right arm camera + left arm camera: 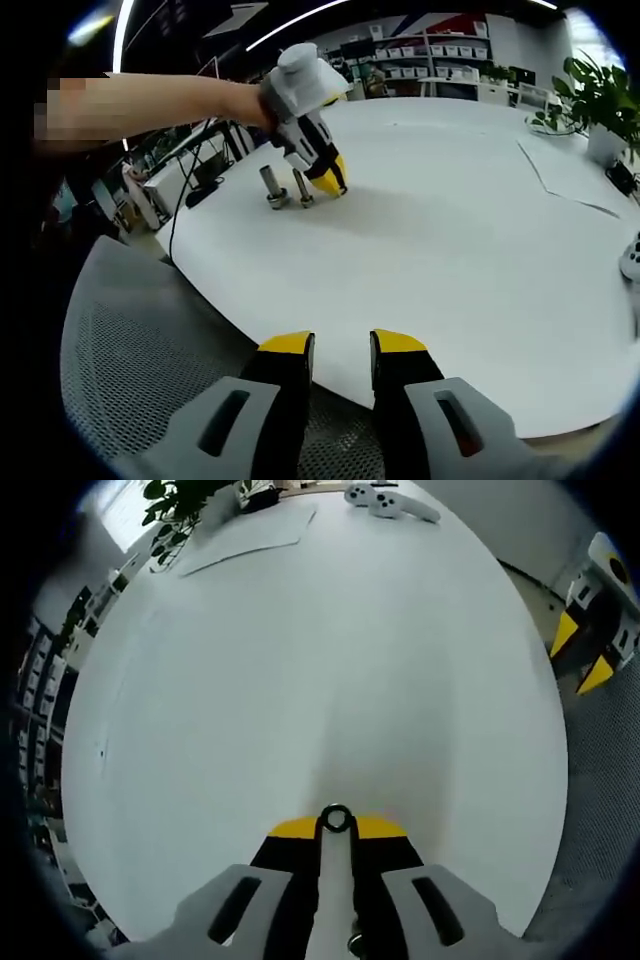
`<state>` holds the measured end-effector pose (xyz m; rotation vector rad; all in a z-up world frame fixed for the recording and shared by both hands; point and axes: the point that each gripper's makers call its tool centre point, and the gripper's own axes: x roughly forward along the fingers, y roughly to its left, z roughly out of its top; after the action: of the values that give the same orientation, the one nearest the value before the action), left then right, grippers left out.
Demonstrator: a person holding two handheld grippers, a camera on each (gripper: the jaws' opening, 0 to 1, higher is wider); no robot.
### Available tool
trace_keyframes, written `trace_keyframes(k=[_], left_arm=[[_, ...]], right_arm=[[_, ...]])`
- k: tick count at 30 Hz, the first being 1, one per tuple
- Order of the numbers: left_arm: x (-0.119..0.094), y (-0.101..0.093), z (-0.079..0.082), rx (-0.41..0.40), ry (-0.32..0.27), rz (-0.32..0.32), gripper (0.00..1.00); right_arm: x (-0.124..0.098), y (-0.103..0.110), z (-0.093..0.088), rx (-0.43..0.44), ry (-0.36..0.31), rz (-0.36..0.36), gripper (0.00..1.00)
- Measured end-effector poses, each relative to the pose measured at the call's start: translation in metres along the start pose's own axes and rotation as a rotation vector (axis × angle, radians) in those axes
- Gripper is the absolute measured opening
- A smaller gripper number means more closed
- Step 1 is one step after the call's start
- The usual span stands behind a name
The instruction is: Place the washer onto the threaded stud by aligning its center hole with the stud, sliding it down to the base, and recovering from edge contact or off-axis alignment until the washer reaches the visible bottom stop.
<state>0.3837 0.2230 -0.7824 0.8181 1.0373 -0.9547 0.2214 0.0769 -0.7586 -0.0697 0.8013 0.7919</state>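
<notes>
Left tool pinches one stud between its yellow tips; I see its long axis pointing straight ahead along the jaws in the left gripper view, with one washer ringing its far end. From the right gripper view I count two upright studs on the white tabletop, one thicker beside the pinched one. Right tool hangs spread over a mesh chair. I read no writing.
</notes>
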Motion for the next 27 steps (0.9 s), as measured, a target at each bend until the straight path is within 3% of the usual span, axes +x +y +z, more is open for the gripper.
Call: trace_keyframes(k=[5,19,27], left_arm=[[-0.014,0.003,0.003,-0.02,-0.029,0.017,0.08],[-0.06,0.003,-0.009,-0.033,-0.058,0.077,0.08],[-0.074,-0.012,-0.016,-0.043,-0.041,0.047,0.08]], right_arm=[[0.0,0.0,0.0,-0.002,0.0,0.0,0.25],[0.001,0.002,-0.002,-0.011,0.016,0.008,0.25],[0.001,0.002,-0.003,-0.017,0.02,0.011,0.25]])
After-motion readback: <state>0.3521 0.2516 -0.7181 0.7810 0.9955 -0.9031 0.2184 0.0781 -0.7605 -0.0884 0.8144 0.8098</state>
